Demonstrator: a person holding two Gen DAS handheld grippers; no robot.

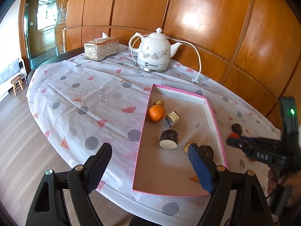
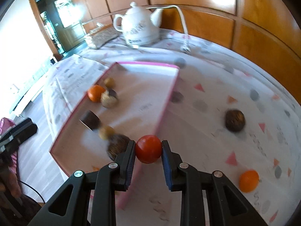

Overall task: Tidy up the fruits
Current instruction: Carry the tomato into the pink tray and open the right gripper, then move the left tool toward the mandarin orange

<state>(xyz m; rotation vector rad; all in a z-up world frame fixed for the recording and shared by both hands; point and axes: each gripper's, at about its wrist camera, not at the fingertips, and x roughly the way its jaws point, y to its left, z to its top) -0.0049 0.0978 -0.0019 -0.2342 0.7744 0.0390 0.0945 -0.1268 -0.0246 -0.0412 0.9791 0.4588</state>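
A pink-rimmed tray (image 1: 214,120) lies on the table and holds an orange (image 1: 156,113), two cut sugarcane pieces (image 1: 169,139), small yellowish fruits (image 1: 160,103) and a dark round fruit (image 1: 207,151). My left gripper (image 1: 150,162) is open and empty over the tray's near left edge. My right gripper (image 2: 148,151) is shut on a red tomato (image 2: 148,150) at the tray's right rim (image 2: 165,109); it also shows in the left wrist view (image 1: 233,138). On the cloth right of the tray lie a dark fruit (image 2: 235,120) and an orange (image 2: 248,180).
A white kettle (image 1: 153,53) with a cord and plug (image 1: 195,80) stands behind the tray. A silver tissue box (image 1: 101,50) sits at the back left. The table edge runs along the left, with wooden floor below. Wooden wall panels close the back.
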